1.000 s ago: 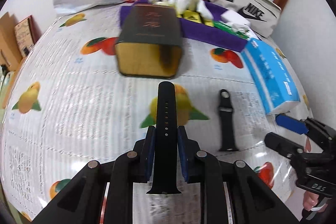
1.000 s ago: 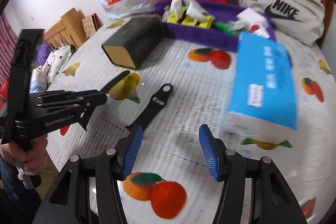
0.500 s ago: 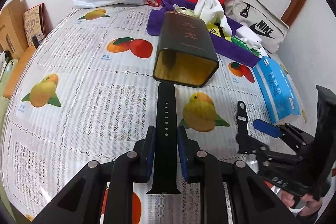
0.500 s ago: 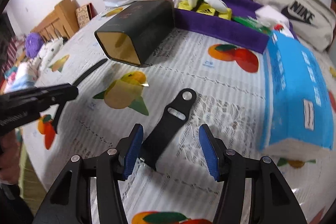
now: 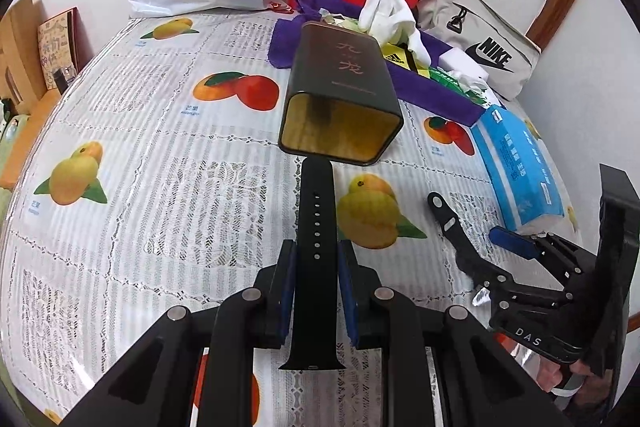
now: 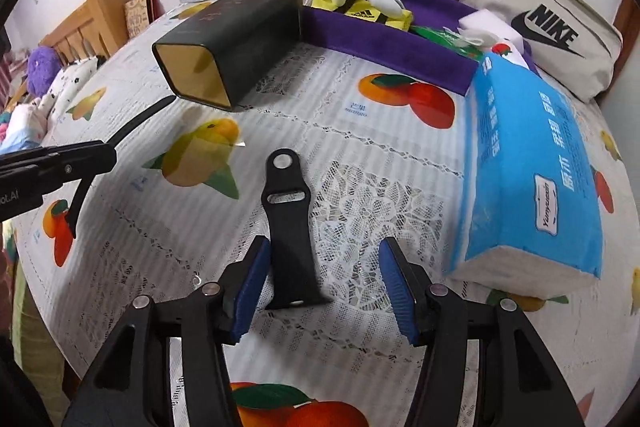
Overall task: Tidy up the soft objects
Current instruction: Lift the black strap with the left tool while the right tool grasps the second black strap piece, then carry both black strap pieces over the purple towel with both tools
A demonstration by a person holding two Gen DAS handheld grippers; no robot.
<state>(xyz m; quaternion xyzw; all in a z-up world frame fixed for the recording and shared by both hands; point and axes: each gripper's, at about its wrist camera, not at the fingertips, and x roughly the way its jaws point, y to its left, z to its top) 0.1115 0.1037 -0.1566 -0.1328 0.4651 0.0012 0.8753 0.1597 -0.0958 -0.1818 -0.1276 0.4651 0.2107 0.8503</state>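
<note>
Watch-strap halves are the things in hand: the long holed strap (image 5: pixel 316 239) is pinched between the pads of the left gripper (image 5: pixel 314 291), its free end pointing at the open mouth of the dark tin box (image 5: pixel 340 99) that lies on its side toward the far edge of the counter (image 5: pixel 160 155). The short strap half with the slot and pin (image 6: pixel 286 223) lies flat on the tablecloth, its near end inside the wide-spread right gripper (image 6: pixel 322 279), close to the left pad and not touching either.

Both pieces look like light, rubbery silicone: limp, bendy, hard to damage, and grippy rather than slick. Gripped across its width near one end, the long strap should droop little enough to steer into the box. For the short one, closing across the plain near end, clear of the slot, seems safest; lying flat and thin, it may need the pads pressed down to the cloth.
</note>
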